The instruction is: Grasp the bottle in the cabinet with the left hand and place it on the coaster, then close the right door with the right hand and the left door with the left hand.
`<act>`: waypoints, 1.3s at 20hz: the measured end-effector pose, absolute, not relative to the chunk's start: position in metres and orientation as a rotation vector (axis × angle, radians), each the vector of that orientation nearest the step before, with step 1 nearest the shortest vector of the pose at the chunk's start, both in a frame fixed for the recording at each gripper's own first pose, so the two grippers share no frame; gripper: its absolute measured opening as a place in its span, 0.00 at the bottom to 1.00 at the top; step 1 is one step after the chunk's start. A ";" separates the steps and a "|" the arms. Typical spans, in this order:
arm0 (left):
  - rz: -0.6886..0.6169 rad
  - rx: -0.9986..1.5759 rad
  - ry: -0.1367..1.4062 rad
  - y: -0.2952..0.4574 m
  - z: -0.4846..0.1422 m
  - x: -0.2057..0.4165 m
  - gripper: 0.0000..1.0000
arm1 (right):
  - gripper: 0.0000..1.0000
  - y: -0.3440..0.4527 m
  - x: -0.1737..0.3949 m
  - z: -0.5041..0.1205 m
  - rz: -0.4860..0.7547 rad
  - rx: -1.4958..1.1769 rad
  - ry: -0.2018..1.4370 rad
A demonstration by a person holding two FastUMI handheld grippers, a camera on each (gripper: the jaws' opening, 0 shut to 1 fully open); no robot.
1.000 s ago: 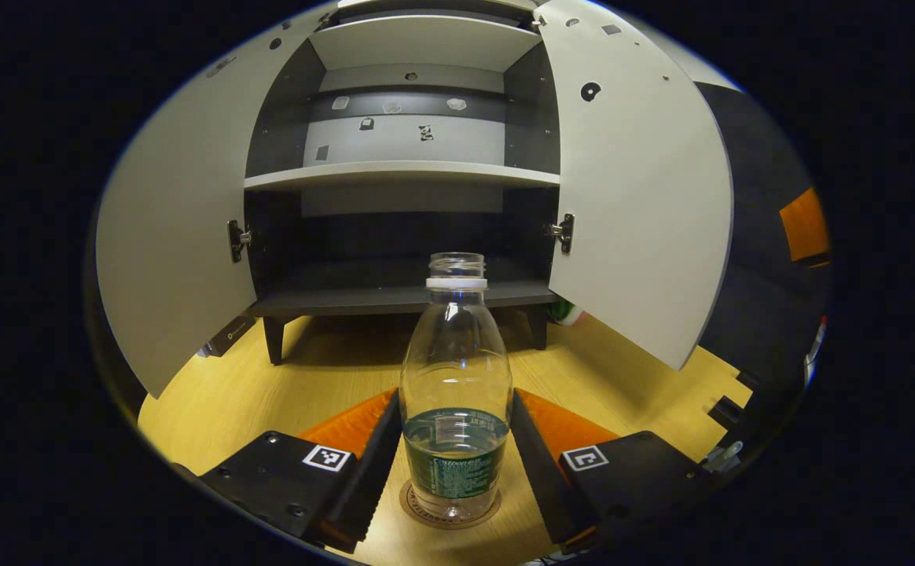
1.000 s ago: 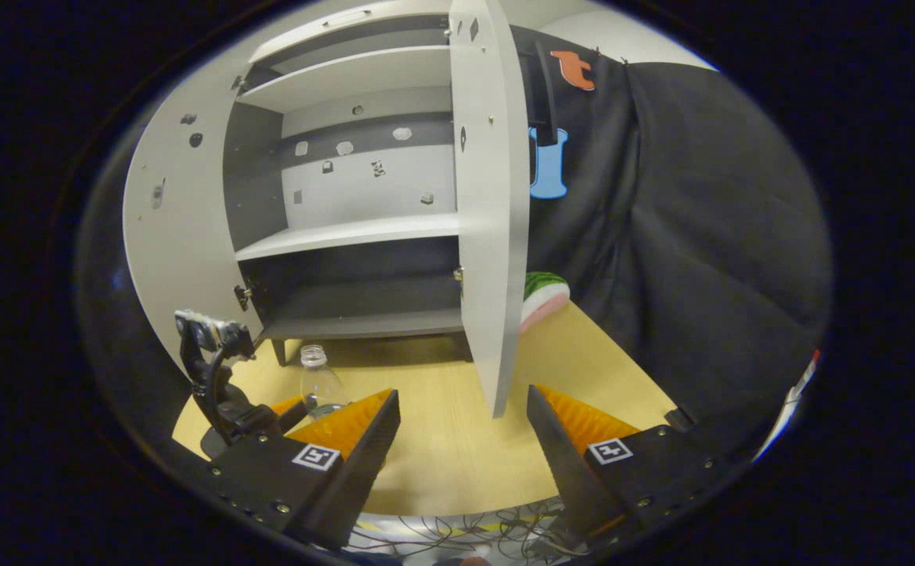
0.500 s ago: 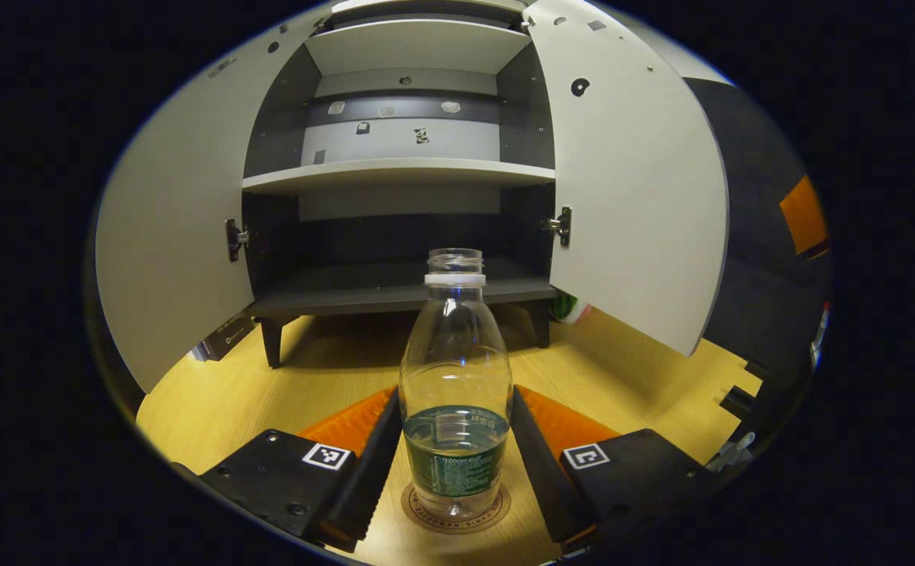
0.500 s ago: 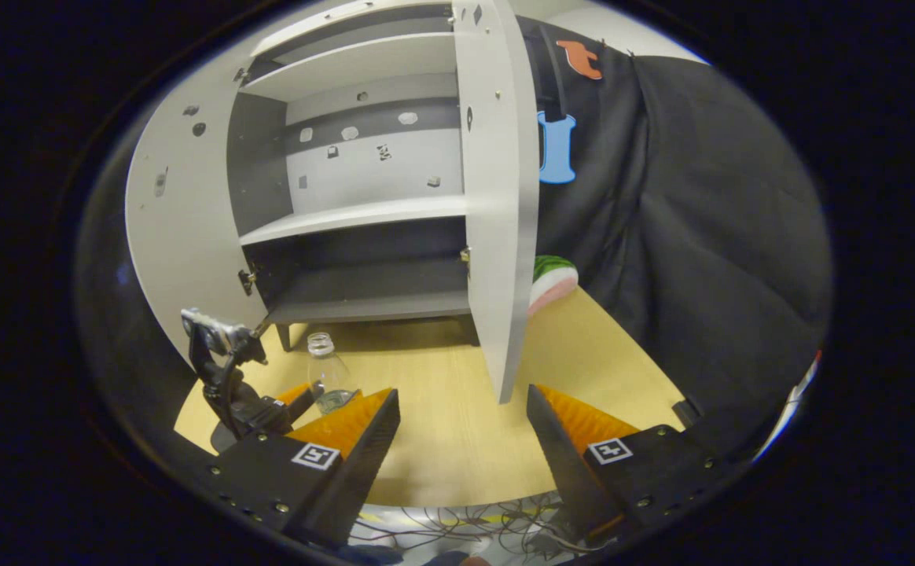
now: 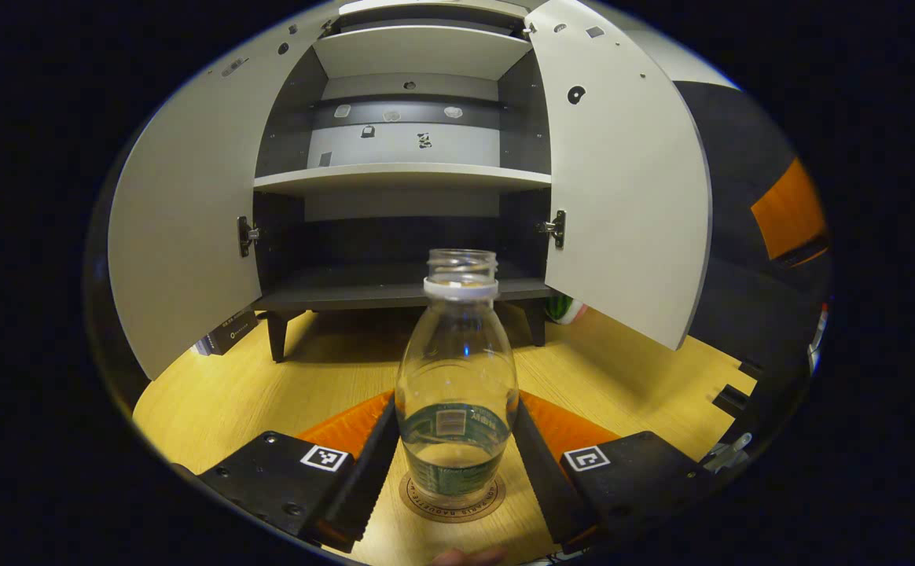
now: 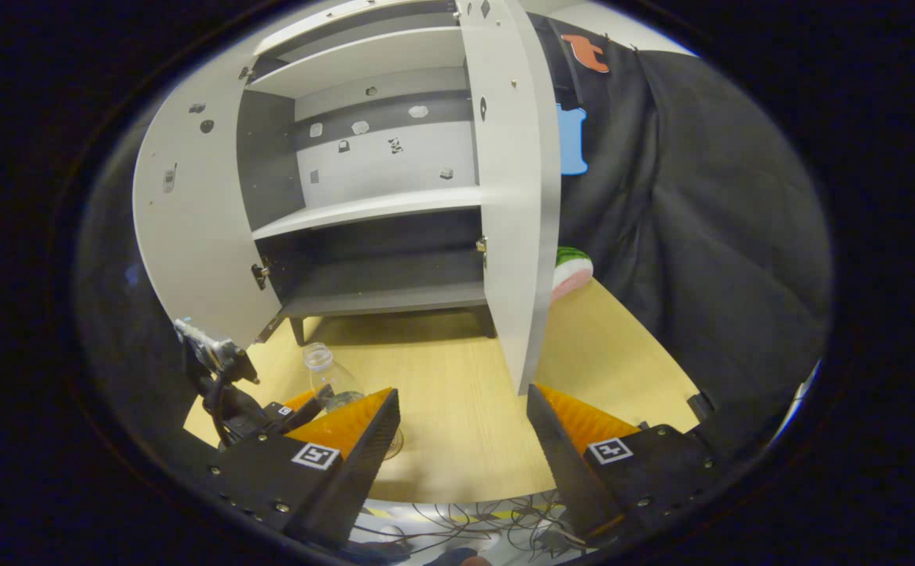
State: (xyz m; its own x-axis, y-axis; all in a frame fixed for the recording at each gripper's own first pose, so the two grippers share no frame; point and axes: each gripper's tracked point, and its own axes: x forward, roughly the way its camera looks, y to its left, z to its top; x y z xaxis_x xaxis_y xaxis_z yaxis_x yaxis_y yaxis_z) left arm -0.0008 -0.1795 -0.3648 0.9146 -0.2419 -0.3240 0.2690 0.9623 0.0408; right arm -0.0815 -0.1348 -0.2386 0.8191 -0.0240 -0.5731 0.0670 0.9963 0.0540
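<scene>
Bottle (image 5: 457, 393) stands between left claw's (image 5: 457, 464) fingers, on coaster (image 5: 453, 501).

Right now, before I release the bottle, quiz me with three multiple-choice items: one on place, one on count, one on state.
1. Where is the bottle?
A. on the cabinet's lower shelf
B. over the coaster on the table
C. lying beside the cabinet leg

2. How many cabinet doors stand open?
A. none
B. one
C. two

3. How is the right gripper?
A. open, holding nothing
B. shut on the bottle
C. shut on a door edge

Answers: 1 B, the bottle's base sits within the coaster's ring between the left gripper fingers. 2 C, left door and right door both swing outward. 3 A, its fingers stand apart over bare table.
</scene>
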 end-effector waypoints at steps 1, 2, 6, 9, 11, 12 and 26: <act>-0.256 0.097 0.317 -0.177 -0.363 0.000 0.84 | 0.99 -0.134 -0.082 -0.239 -0.046 0.073 0.610; -0.254 0.104 0.311 -0.176 -0.361 0.001 0.85 | 0.99 -0.134 -0.082 -0.238 -0.045 0.073 0.608; -0.269 0.088 0.285 -0.180 -0.343 0.001 0.86 | 0.99 -0.136 -0.082 -0.232 -0.051 0.085 0.591; -0.272 0.111 0.230 -0.183 -0.315 0.001 0.89 | 0.94 -0.137 -0.081 -0.225 -0.050 0.087 0.575; -0.285 0.117 0.202 -0.186 -0.291 0.000 0.89 | 0.99 -0.140 -0.080 -0.216 -0.051 0.076 0.556; -0.290 0.121 0.187 -0.188 -0.275 0.000 0.89 | 0.99 -0.140 -0.078 -0.208 -0.047 0.075 0.538; -0.132 0.045 0.106 -0.132 -0.112 0.005 0.89 | 0.99 -0.225 -0.024 -0.066 -0.090 0.086 0.246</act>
